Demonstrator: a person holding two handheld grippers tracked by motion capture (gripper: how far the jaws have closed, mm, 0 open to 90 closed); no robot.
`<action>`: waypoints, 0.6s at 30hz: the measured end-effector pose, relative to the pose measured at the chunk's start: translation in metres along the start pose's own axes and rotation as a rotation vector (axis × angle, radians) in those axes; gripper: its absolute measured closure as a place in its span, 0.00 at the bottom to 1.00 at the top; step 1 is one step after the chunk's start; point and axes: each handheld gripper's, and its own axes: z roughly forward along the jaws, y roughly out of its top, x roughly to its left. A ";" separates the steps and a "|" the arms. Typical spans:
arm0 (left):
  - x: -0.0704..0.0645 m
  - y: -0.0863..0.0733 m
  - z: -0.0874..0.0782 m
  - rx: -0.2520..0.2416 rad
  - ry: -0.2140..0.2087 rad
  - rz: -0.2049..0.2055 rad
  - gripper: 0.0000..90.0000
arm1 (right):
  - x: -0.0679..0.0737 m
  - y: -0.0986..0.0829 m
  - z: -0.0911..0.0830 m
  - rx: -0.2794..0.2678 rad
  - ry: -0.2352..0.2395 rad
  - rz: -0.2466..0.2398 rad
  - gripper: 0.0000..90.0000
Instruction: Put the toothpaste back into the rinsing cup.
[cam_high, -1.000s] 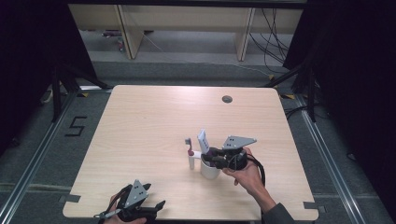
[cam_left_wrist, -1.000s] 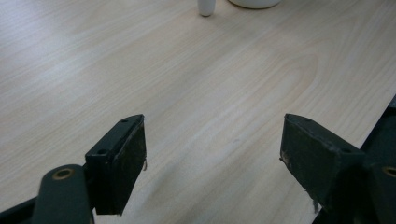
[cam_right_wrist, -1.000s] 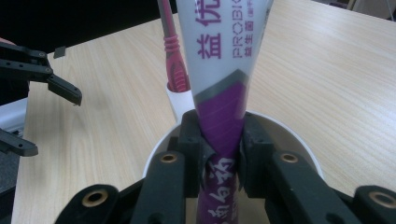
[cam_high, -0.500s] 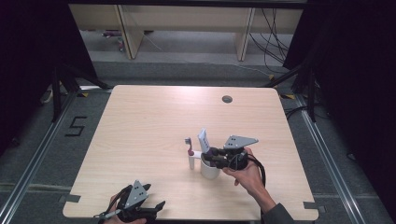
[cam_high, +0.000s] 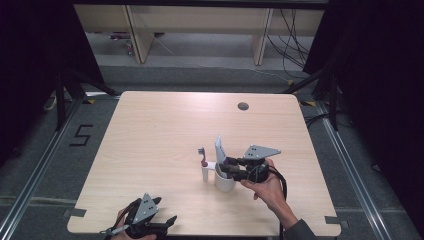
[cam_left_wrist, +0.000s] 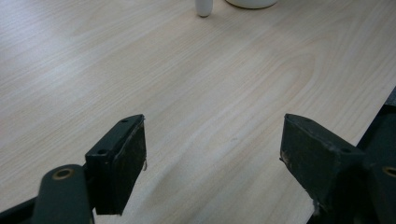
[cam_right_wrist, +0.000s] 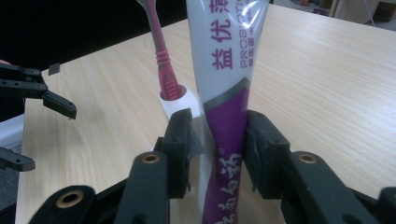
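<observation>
A white and purple toothpaste tube (cam_high: 220, 149) (cam_right_wrist: 229, 70) stands upright in a white cup (cam_high: 224, 181) right of the table's middle. My right gripper (cam_high: 227, 166) (cam_right_wrist: 219, 149) is shut on the tube's lower part, just above the cup's rim. A pink toothbrush (cam_high: 202, 156) (cam_right_wrist: 161, 51) stands in a small white holder (cam_high: 206, 172) (cam_right_wrist: 180, 100) on the cup's left side. At the table's front left edge my left gripper (cam_high: 167, 222) (cam_left_wrist: 212, 163) is open with only bare wood between its jaws. The cup's base (cam_left_wrist: 252, 3) lies far ahead of it.
A dark round cable hole (cam_high: 243, 106) sits in the wooden table (cam_high: 160, 130) near its far edge. A "5" marking (cam_high: 80, 135) is on the floor to the left. Shelf legs and cables lie beyond the table.
</observation>
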 end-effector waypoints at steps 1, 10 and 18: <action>0.000 0.000 0.000 0.000 0.000 0.000 0.25 | 0.000 0.000 0.000 0.000 0.000 0.000 0.71; -0.002 -0.001 0.001 -0.013 -0.006 -0.017 0.25 | -0.001 0.000 -0.007 0.000 -0.011 -0.019 0.68; -0.001 0.000 0.001 -0.007 -0.007 -0.008 0.25 | -0.001 -0.001 -0.011 -0.012 -0.032 -0.008 0.67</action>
